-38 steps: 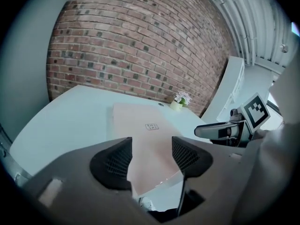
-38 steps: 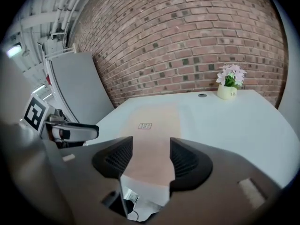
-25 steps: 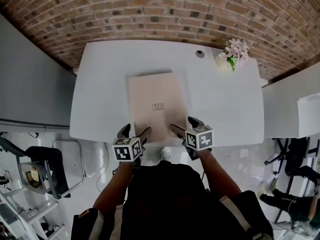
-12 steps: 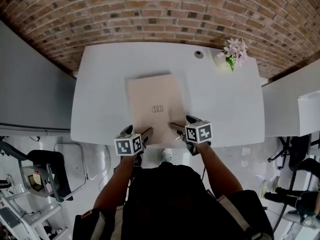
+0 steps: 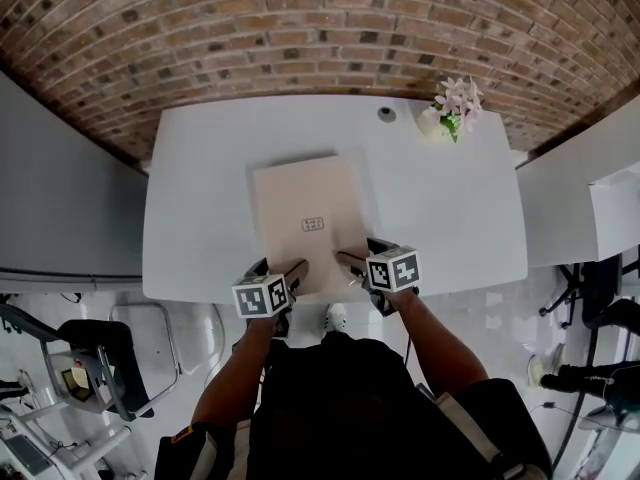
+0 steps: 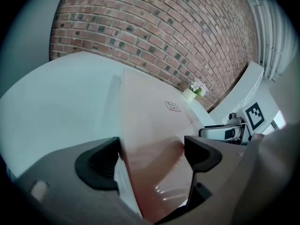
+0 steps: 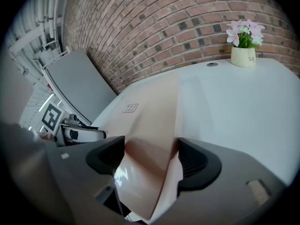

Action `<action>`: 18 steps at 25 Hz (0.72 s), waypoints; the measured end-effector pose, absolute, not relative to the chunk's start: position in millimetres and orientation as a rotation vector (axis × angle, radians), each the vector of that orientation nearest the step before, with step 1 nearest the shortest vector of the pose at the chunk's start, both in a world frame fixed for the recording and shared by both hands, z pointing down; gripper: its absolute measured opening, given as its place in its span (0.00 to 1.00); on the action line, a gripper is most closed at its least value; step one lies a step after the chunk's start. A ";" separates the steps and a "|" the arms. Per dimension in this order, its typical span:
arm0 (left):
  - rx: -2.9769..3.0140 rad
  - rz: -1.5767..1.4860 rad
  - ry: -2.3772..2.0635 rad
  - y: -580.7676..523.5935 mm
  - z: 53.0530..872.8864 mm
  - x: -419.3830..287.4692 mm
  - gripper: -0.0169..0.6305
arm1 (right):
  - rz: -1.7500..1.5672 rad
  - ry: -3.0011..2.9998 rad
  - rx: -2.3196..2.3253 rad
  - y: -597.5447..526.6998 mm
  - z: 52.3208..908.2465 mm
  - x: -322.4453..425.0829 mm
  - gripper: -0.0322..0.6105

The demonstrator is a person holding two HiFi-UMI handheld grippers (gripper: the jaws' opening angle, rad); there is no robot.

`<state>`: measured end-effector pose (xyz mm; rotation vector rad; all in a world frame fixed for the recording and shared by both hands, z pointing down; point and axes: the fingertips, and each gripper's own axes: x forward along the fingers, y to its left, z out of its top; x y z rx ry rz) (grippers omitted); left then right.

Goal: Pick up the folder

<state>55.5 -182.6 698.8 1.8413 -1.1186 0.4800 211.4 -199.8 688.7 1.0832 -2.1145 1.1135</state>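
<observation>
On table (image 5: 200,198), folder (image 5: 305,193) flat, long axis toward brick wall (image 5: 300,28).

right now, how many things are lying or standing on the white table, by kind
folder: 1
pot of pink flowers: 1
cable grommet: 1
total: 3

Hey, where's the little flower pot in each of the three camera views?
Head view: flower pot upper right, on the table's far edge.
Left gripper view: flower pot right of centre, past the folder's far corner.
Right gripper view: flower pot upper right, before the brick wall.
Shared landmark: the folder's small label.
</observation>
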 end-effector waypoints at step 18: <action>2.133 0.495 -1.095 -197.8 607.3 51.6 0.71 | 1.020 -2.177 1.363 -182.8 603.6 207.6 0.60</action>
